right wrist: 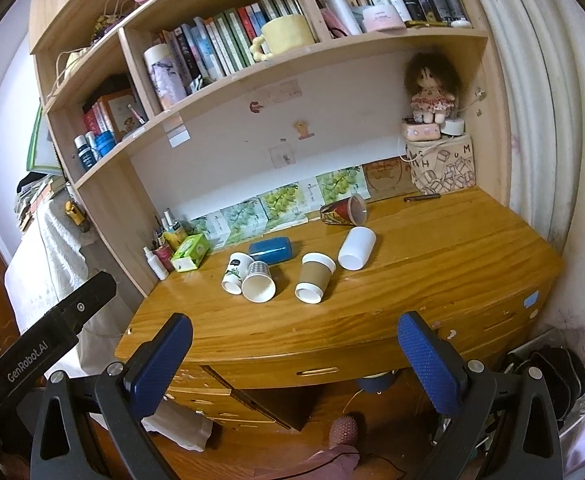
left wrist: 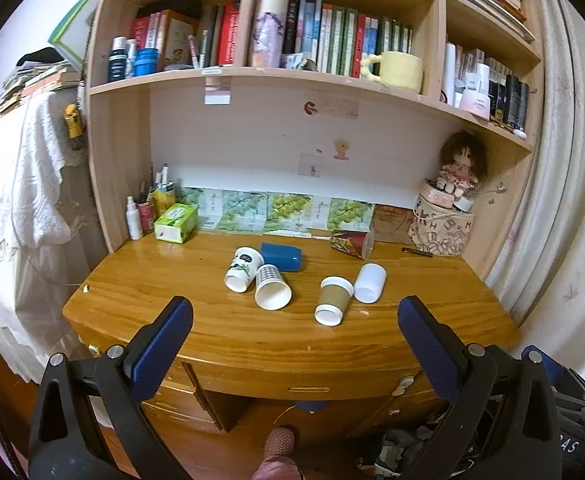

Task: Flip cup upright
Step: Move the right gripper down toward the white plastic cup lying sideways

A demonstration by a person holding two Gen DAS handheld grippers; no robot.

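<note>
"GenRobot.AI" on left hand-held gripper (right wrist: 44, 344)

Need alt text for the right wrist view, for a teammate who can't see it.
Six cups lie on their sides on a wooden desk: leaf-print cup, striped cup, blue cup, brown-sleeved cup, white cup, red patterned cup. The right gripper is open, short of the desk, holding nothing.

the left gripper (left wrist: 292, 316) is held level, its two blue-padded fingers (left wrist: 164, 340) spread wide apart with nothing between them. the right gripper (right wrist: 292, 332) has its jaws equally wide and empty. in the right wrist view, the left gripper's black body (right wrist: 48, 340) shows at the left edge.
</note>
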